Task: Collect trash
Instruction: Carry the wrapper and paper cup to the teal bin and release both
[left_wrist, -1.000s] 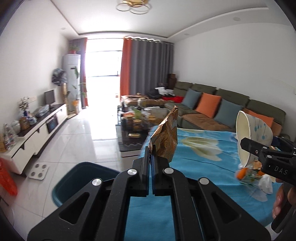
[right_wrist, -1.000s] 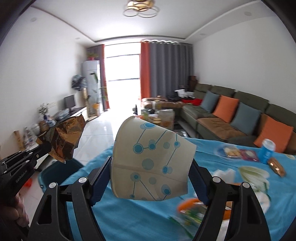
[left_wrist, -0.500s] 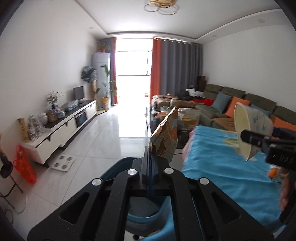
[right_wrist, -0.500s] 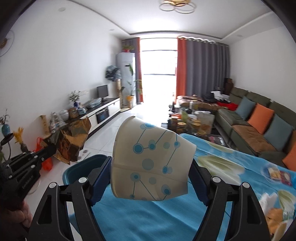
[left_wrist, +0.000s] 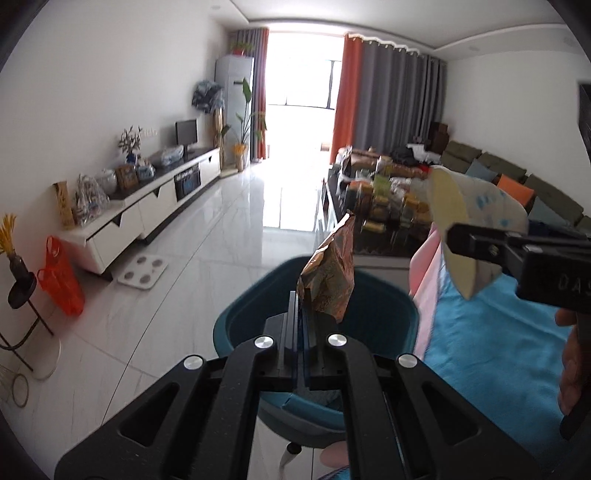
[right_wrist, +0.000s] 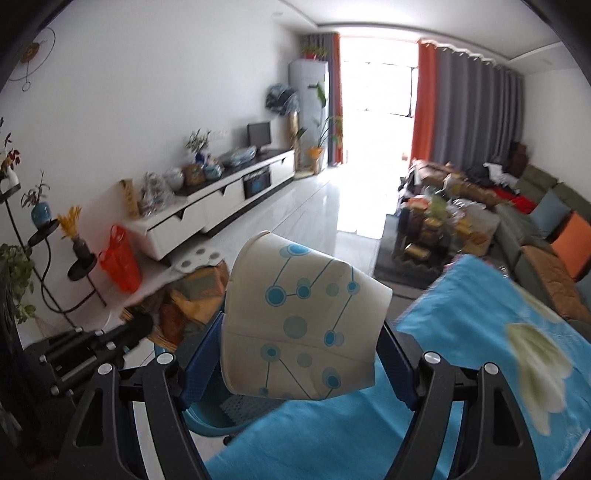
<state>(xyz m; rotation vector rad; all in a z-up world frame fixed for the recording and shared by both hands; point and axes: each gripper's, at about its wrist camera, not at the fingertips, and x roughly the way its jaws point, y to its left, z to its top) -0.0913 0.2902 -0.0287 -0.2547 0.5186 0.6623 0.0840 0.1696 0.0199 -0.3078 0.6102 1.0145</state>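
My left gripper (left_wrist: 301, 314) is shut on a crumpled brown-gold snack wrapper (left_wrist: 328, 277), held upright over the open teal trash bin (left_wrist: 384, 314) on the floor. My right gripper (right_wrist: 299, 332) is shut on a cream paper bowl with blue dots (right_wrist: 299, 321), tilted on its side above the table's left edge. The bowl (left_wrist: 469, 225) and the right gripper also show at the right of the left wrist view. The wrapper (right_wrist: 192, 295) and the left gripper show at the left of the right wrist view, with the bin's rim (right_wrist: 210, 421) below.
The table with a blue flowered cloth (right_wrist: 461, 369) lies to the right of the bin. A white TV cabinet (left_wrist: 147, 218), an orange bag (left_wrist: 61, 280) and a scale (left_wrist: 142, 271) stand along the left wall. A cluttered coffee table (left_wrist: 384, 210) and sofa (right_wrist: 546, 229) are beyond.
Both grippers have swung left from over the table toward the bin. The wrapper now hangs above the bin opening and the bowl is at the table's edge.
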